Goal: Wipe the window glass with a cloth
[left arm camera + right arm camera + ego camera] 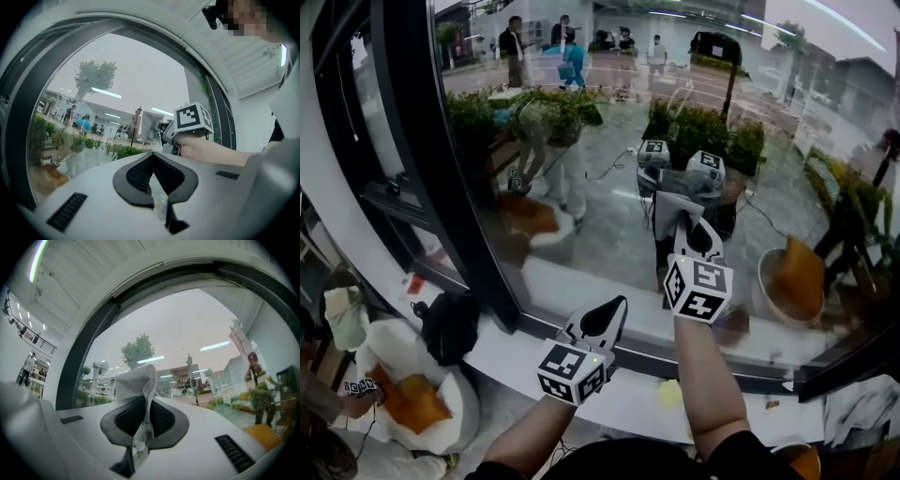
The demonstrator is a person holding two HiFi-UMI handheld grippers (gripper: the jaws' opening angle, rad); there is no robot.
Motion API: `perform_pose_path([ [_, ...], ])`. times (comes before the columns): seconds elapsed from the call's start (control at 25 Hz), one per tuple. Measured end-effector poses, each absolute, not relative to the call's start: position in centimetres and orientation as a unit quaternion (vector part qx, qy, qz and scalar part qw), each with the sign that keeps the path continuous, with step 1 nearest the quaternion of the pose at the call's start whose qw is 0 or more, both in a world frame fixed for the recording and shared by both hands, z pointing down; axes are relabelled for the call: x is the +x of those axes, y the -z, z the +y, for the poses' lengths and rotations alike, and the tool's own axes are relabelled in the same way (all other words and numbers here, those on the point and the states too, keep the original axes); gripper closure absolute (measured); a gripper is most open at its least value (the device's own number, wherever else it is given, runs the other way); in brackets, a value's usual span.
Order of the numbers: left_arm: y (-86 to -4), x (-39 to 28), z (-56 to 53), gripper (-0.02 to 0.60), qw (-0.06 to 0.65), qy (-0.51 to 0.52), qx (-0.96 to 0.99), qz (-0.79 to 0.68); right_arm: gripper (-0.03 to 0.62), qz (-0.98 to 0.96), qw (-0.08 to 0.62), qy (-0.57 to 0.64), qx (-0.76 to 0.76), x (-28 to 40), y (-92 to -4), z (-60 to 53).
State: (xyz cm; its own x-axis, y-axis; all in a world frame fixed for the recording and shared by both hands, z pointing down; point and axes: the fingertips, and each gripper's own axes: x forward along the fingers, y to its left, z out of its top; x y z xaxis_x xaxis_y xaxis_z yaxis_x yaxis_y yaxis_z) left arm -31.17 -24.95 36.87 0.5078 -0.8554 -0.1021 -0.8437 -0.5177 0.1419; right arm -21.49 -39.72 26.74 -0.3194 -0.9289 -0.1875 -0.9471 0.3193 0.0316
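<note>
Grey mesh cloth [138,390] sat pinched in the right claw [697,232], raised close to the window glass [609,141]. The left claw [602,323] hung closed and empty above the sill [628,401]. Wiping seemed to be in hand; the next move called for pressing the cloth flat and sweeping it across the pane.

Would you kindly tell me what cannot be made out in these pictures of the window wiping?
- Whether the cloth touches the glass: in the head view its own reflection overlaps it; the right gripper view looks along the right tool, so the gap is unreadable.
- Smears on the glass: in all views, reflections mask them.
- Yellow thing on the sill: in the head view it is blurred and too small to name.
</note>
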Motion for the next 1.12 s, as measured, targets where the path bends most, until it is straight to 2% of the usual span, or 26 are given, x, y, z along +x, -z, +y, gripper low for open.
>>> perform_pose_path([
  [0.24,-37.1,-31.5,-24.5,0.574,0.037,0.08,0.868,-0.489,0.553,0.835,0.096,-0.011,-0.542,-22.0,-27.4,-39.5],
  [0.6,-39.5,-30.7,-24.0,0.574,0.067,0.073,0.876,-0.471,0.553,0.844,0.098,-0.007,-0.528,-19.6,-29.2,-35.6],
  [0.88,-41.1,-26.8,-23.6,0.574,0.082,0.059,0.891,-0.443,0.553,0.839,0.092,-0.011,-0.537,-13.2,-31.3,-31.3],
  [1.12,-42.7,-20.1,-21.6,0.574,0.096,0.035,0.916,-0.389,0.553,0.812,0.08,0.004,-0.578,-4.7,-34.1,-25.5],
])
